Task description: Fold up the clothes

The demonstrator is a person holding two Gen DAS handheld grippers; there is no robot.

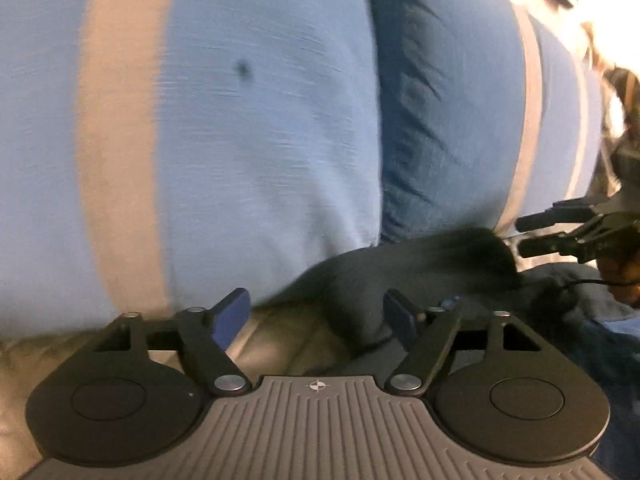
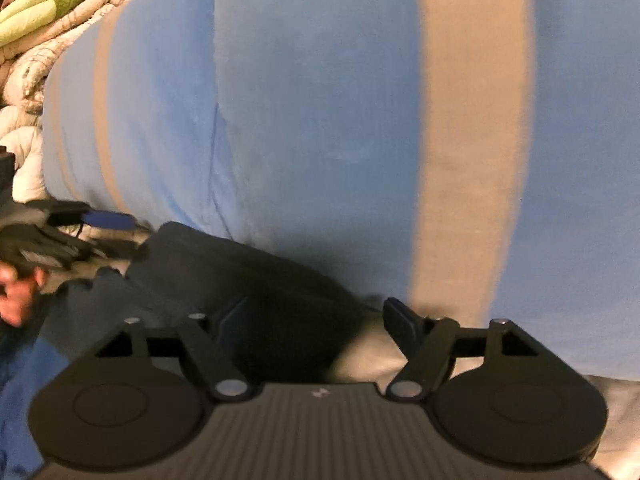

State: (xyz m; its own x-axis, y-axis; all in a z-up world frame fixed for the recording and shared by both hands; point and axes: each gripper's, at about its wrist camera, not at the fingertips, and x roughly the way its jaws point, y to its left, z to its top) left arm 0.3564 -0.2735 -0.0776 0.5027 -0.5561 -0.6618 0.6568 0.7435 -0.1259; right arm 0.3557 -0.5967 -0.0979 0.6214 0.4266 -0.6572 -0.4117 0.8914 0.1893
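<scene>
A dark grey garment lies crumpled at the near edge of a light blue sheet with beige stripes. My left gripper is open just above this edge. The garment's left end lies between its blue pads without being pinched. At the right edge of the left wrist view my right gripper shows with its fingers apart. In the right wrist view the right gripper is open over the dark garment, and the left gripper is at the far left, held by a hand.
The striped sheet fills the space ahead. Behind it, at the top left, is a pile of quilted pale bedding with green fabric. A darker blue cloth lies on the sheet. Dark blue fabric lies near the lower left.
</scene>
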